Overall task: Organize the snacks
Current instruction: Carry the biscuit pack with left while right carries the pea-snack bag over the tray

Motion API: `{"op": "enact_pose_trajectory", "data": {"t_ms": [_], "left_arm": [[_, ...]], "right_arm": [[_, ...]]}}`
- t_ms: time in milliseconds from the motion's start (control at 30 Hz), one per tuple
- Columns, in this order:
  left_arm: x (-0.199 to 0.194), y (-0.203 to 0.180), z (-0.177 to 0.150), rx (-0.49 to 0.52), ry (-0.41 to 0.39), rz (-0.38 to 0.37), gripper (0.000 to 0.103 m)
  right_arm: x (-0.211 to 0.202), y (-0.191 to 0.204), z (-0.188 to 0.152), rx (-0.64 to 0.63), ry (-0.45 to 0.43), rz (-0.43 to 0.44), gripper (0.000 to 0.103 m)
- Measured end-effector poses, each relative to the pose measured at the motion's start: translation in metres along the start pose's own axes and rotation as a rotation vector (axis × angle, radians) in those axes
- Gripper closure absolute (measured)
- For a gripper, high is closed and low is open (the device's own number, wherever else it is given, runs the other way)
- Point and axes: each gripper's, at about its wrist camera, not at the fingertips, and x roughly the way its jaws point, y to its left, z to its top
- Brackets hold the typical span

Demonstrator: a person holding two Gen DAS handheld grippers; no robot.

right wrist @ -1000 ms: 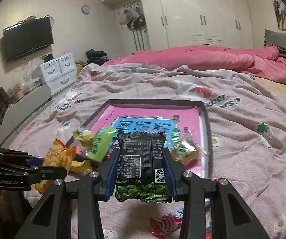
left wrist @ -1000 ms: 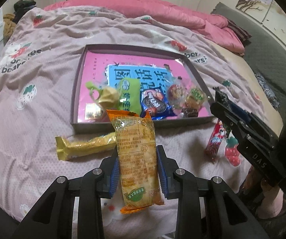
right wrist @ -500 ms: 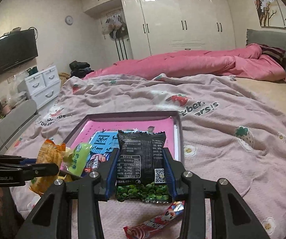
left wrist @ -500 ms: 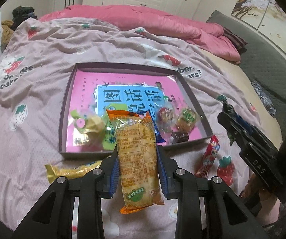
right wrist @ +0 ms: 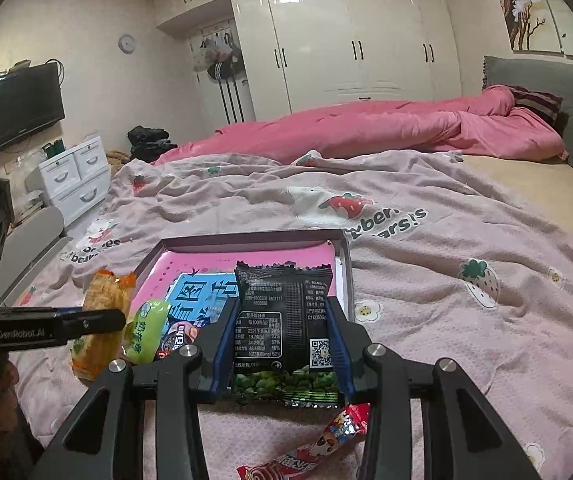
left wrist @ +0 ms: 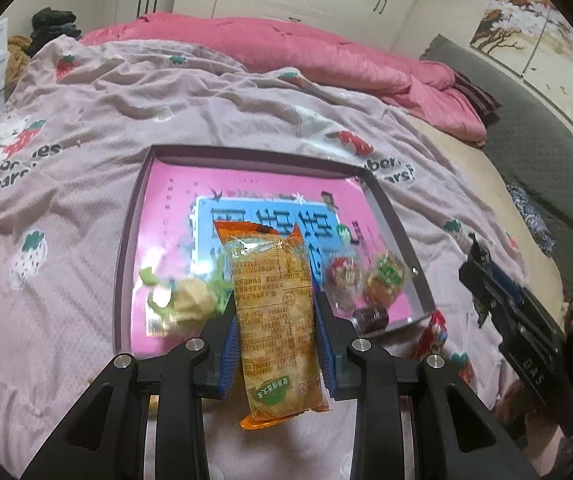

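My left gripper [left wrist: 274, 312] is shut on an orange snack packet [left wrist: 274, 312], held above the near edge of a shallow box [left wrist: 126, 240] with a pink and blue printed floor. Several small snacks lie in the box's near part, among them a yellow-green one [left wrist: 186, 300] and wrapped sweets [left wrist: 382, 276]. My right gripper [right wrist: 282, 320] is shut on a black packet of green peas [right wrist: 286, 320], near the box's [right wrist: 346, 272] right front corner. The left gripper [right wrist: 98, 318] with its orange packet [right wrist: 102, 300] shows at the left of the right wrist view.
The box rests on a wide bed with a pink strawberry-print blanket [left wrist: 66, 184]. A red snack stick [right wrist: 318, 448] lies on the blanket just in front of the box, also seen as red wrapper [left wrist: 432, 332]. A pink duvet [right wrist: 366, 132] is heaped at the far side.
The left gripper has carried the orange packet forward over the box's near edge, and the yellow stick on the blanket has dropped out of sight. The right gripper has swung to the right and tilted up.
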Motion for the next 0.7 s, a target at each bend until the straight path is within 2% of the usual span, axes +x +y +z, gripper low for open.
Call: {"op": "enact_pose_trajectory", "data": {"t_ms": [333,700], "left_arm": [[0.023,0.002,0.020,0.017,-0.033,-0.022,0.069],[0.056,0.009,0.012,0.037,0.034,-0.058,0.069]], "right_arm": [[0.018,0.003,0.007,0.009,0.030,-0.028,0.061],[0.059,0.008,0.004,-0.011,0.100,-0.069,0.061]]}}
